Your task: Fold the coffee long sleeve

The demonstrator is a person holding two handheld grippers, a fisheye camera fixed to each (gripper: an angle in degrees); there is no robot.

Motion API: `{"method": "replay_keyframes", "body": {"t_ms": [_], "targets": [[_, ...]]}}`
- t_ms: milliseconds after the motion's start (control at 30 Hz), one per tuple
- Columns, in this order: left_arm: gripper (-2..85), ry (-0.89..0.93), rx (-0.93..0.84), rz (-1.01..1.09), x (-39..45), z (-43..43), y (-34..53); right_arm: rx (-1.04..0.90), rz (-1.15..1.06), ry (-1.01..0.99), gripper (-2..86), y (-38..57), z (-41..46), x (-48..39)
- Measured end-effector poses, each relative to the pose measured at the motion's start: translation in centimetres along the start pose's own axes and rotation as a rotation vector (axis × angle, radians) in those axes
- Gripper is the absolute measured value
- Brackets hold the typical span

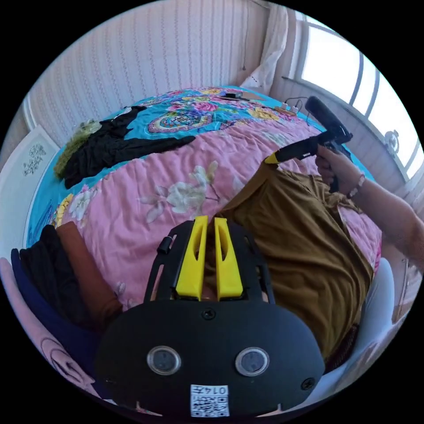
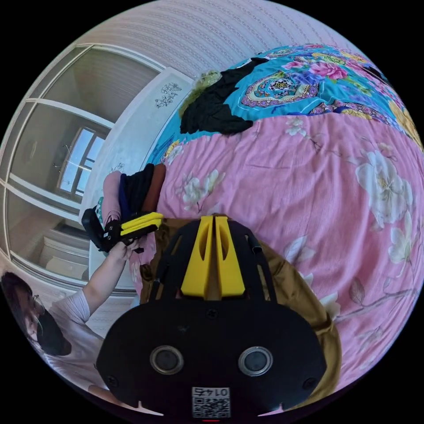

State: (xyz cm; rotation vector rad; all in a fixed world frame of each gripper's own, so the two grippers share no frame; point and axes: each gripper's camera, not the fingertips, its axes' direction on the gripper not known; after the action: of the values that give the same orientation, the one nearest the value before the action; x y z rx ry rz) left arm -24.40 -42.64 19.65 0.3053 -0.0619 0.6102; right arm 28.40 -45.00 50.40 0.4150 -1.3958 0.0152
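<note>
Two grippers, one brown shirt (image 1: 304,247): left gripper (image 1: 211,247) and right gripper (image 2: 213,247) each have jaws narrowed onto a shirt edge, cloth pinched between. Shirt lies on the pink sheet (image 1: 176,176) at the bed's near side, w/ folding seemingly mid-way; final folds left. One black garment (image 1: 110,148) lies apart, plus one stack (image 1: 66,274) of folded clothes.

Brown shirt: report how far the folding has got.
Done: the brown shirt lies on the pink quilt. In hand: the left gripper and the right gripper each pinch its edge. Left: no neat fold shows yet; it looks rumpled.
</note>
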Motion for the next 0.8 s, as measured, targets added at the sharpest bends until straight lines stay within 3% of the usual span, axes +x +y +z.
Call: {"method": "replay_keyframes", "body": {"t_ms": [100,200,300,467,667,800], "targets": [[-0.6,-0.100,-0.086,-0.141,-3.8,2.7,0.5,-0.009,0.141,0.053,1.0,-0.1,4.7,5.0],[-0.3,-0.026,-0.061,-0.240,-7.0,2.4,2.3,0.078,0.180,-0.028,2.5,1.8,6.5,8.0],[2.2,0.063,0.043,-0.152,-7.5,-0.4,4.5,0.137,0.070,-0.032,5.9,3.2,6.7,8.3],[6.9,0.086,0.021,-0.042,-7.1,-3.4,9.1,0.155,-0.012,-0.001,7.4,6.3,7.7,9.2],[6.4,0.058,0.088,-0.080,-8.2,-11.3,24.0,-0.046,-0.285,0.004,5.5,16.6,15.2,4.1],[6.7,0.009,-0.084,-0.171,-7.0,-13.9,37.1,-0.208,-0.348,-0.019,6.8,21.6,24.8,1.0]]}}
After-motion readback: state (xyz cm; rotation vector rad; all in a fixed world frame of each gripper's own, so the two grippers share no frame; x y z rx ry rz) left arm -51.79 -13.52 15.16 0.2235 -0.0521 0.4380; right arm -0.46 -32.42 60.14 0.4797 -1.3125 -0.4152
